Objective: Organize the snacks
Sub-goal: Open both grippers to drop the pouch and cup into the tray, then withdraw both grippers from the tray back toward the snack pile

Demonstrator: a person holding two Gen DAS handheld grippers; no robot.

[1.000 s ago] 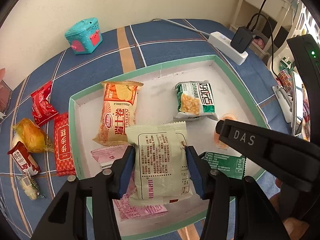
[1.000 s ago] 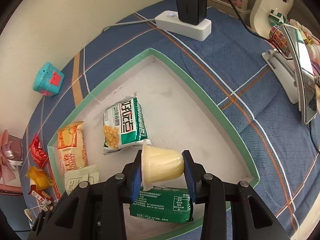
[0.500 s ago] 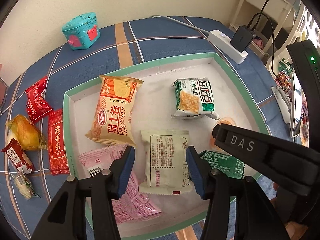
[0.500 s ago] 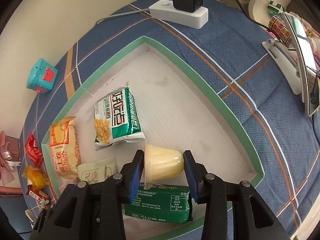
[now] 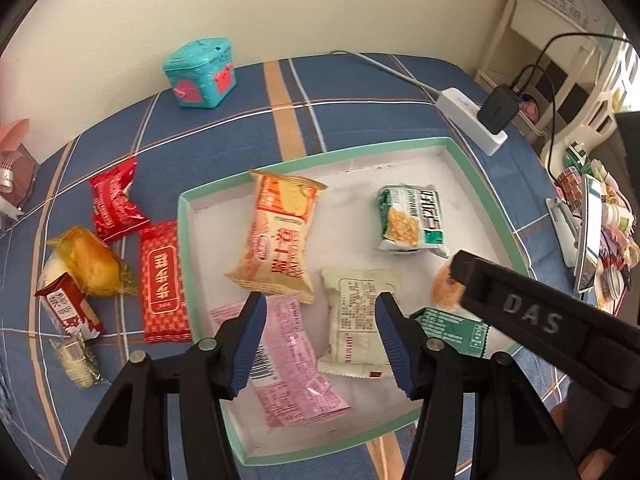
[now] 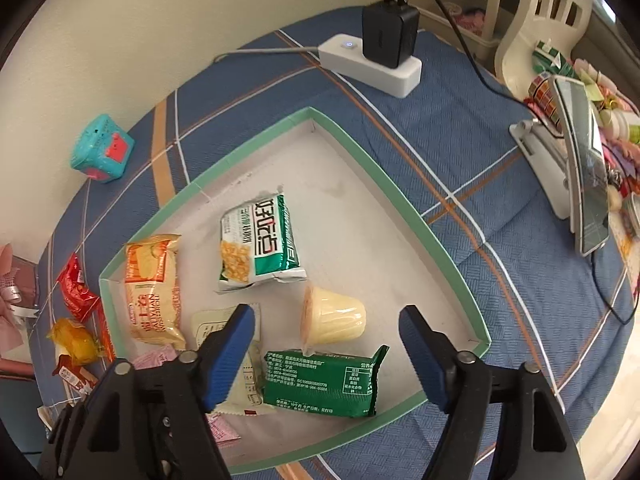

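Left of the tray (image 5: pixel 185 240), five wrapped snacks (image 5: pixel 162 280) waiting on the cloth; inside it, cream packet (image 5: pixel 358 320) dropped flat beneath the left gripper (image 5: pixel 320 342) — jaws just eased apart, empty. Further right, jelly cup (image 6: pixel 332 316) freed inside too — right gripper (image 6: pixel 326 356) just sprung wide, holding nothing

1. A plain cream wall (image 5: pixel 280 4) stands behind the desk (image 6: pixel 460 152).
2. A blue plaid cloth (image 5: pixel 360 116) covers it.
3. White furniture (image 5: pixel 532 40) stands at the right, in soft daylight.
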